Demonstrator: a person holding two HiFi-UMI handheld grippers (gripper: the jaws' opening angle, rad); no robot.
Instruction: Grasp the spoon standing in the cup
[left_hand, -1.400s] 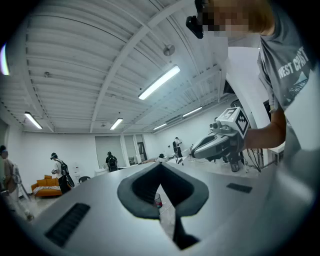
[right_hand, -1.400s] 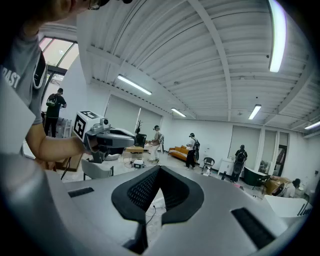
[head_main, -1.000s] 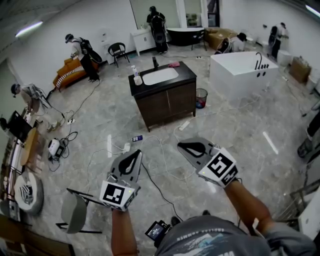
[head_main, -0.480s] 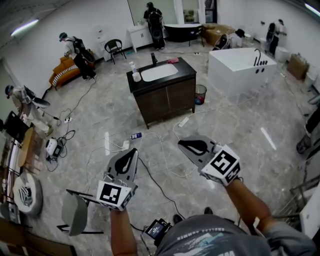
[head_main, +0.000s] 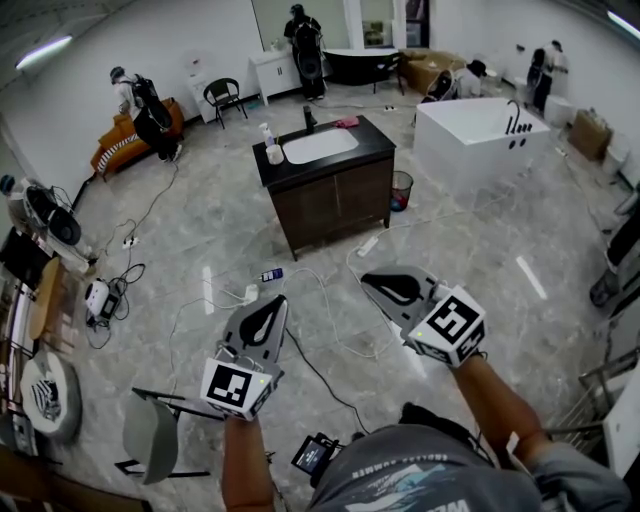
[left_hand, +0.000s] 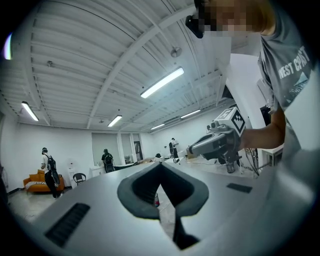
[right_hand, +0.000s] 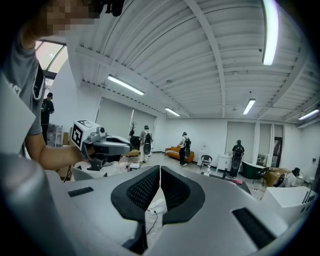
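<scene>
Both forearms reach fwd from the torso at the frame bottom, w/ the grippers held over the floor (head_main: 200, 230), well apart from the vanity. The left gripper (head_main: 278, 299) points straight ahead twd the vanity, marker cube nearest the wrist. Its fingers (left_hand: 141, 188) are pressed together at the tips, nothing btwn them. The right gripper (head_main: 366, 281) is angled inward twd the left one, and its fingers (right_hand: 141, 192) are also closed tip to tip, empty.

The cup (head_main: 275, 155) is a small white shape at the left end of the vanity tabletop (head_main: 372, 138), just beside a pump bottle (head_main: 266, 134) and near the sink basin (head_main: 320, 147). The spoon is too small to make out in the head view. Both gripper views tilt up at ceiling and far walls, and the cup can't be picked out in either. The left forearm is cut off by the frame bottom.
</scene>
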